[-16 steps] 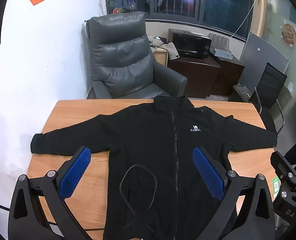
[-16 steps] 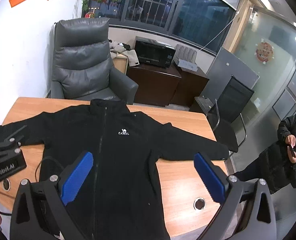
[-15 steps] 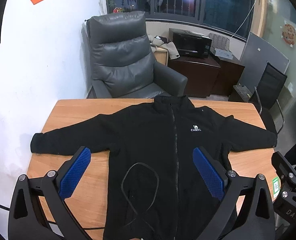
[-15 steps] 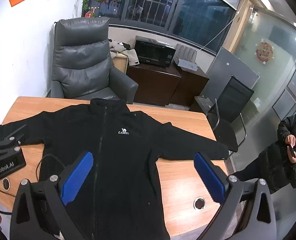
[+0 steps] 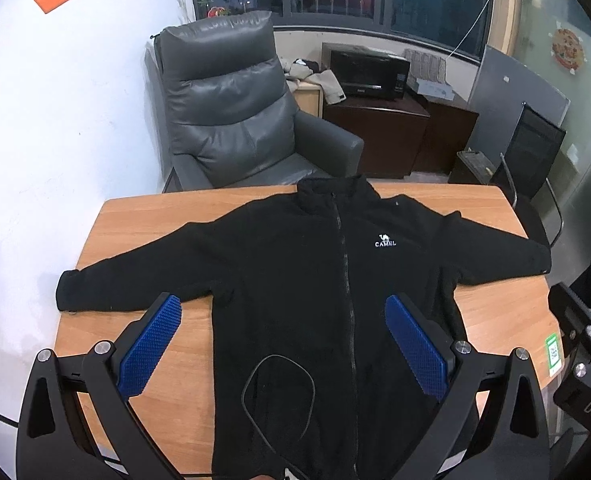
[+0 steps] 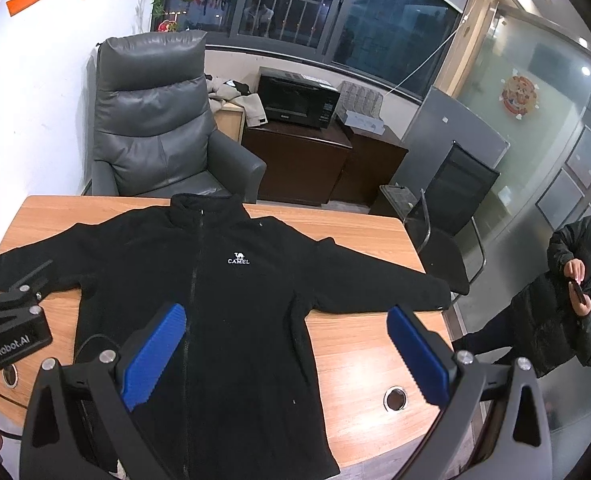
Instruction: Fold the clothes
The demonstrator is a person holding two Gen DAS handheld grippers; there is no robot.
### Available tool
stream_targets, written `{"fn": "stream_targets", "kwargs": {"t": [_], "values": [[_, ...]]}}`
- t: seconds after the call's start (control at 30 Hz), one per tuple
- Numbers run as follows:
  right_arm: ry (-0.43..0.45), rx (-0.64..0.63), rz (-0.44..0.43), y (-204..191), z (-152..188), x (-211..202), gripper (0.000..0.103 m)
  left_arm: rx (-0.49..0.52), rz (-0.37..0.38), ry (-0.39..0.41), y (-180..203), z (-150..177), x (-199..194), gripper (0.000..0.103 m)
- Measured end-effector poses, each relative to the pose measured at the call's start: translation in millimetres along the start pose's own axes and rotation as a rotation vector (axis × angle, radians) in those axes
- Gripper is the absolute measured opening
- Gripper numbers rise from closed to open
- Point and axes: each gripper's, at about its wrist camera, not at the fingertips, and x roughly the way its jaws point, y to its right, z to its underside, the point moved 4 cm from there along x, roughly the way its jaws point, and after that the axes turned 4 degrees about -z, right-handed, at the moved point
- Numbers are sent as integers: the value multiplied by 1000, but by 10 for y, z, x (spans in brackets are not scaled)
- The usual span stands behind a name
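Note:
A black zip-up fleece jacket (image 5: 303,264) (image 6: 223,292) with a white CAMEL logo lies flat, front up, on the wooden table (image 5: 143,216) (image 6: 359,344), both sleeves spread to the sides. My left gripper (image 5: 283,336) hovers open above the jacket's lower left part, its blue pads wide apart with nothing between them. Over the jacket's lower right side and the bare wood, my right gripper (image 6: 285,346) is open too, holding nothing. The left gripper's body (image 6: 7,332) shows at the left edge of the right wrist view.
A thin black cable (image 5: 279,392) loops over the jacket's lower left. A grey leather armchair (image 5: 231,112) stands behind the table by the white wall. A dark cabinet with a microwave (image 5: 369,72) is further back. A person in a black coat (image 6: 567,296) stands at the right.
Both grippers stay open and almost still. The jacket has not moved; the cable loop on it has shifted only slightly.

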Motion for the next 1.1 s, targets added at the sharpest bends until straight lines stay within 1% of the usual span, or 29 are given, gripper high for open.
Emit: {"fn": "stream_targets", "kwargs": {"t": [0.23, 0.3, 0.37, 0.4, 0.43, 0.5, 0.63, 0.73, 0.8, 0.87, 0.97, 1.03, 1.1], "values": [[12, -5, -19, 3, -3, 20, 103, 7, -53, 20, -8, 3, -13, 103], [16, -5, -35, 34, -14, 37, 103, 2, -50, 7, -11, 4, 42, 103], [50, 5, -86, 96, -4, 51, 103, 11, -48, -15, 24, 16, 109, 103], [65, 4, -97, 142, 6, 64, 103, 19, -43, -32, 52, 24, 147, 103], [68, 2, -89, 207, 9, 96, 103, 21, -46, -38, 70, 27, 159, 103], [60, 1, -66, 354, 12, 181, 103, 24, -55, -50, 108, 31, 182, 103], [29, 26, -80, 559, -72, 325, 103, 34, -117, -46, 243, -6, 179, 103], [1, -21, -101, 591, -180, 365, 103, 15, -136, -57, 310, -8, 166, 103], [21, -53, -111, 612, -230, 327, 103, -9, -145, -66, 340, -17, 159, 103], [38, -81, -104, 629, -253, 327, 103, -28, -149, -69, 359, -12, 147, 103], [34, -66, -124, 650, -247, 405, 103, -41, -160, -49, 382, 18, 79, 103], [6, -48, -134, 638, -215, 482, 103, -47, -161, -44, 367, 18, 48, 103], [4, -51, -145, 589, -183, 478, 103, -63, -154, -31, 330, 25, 9, 103]]}}
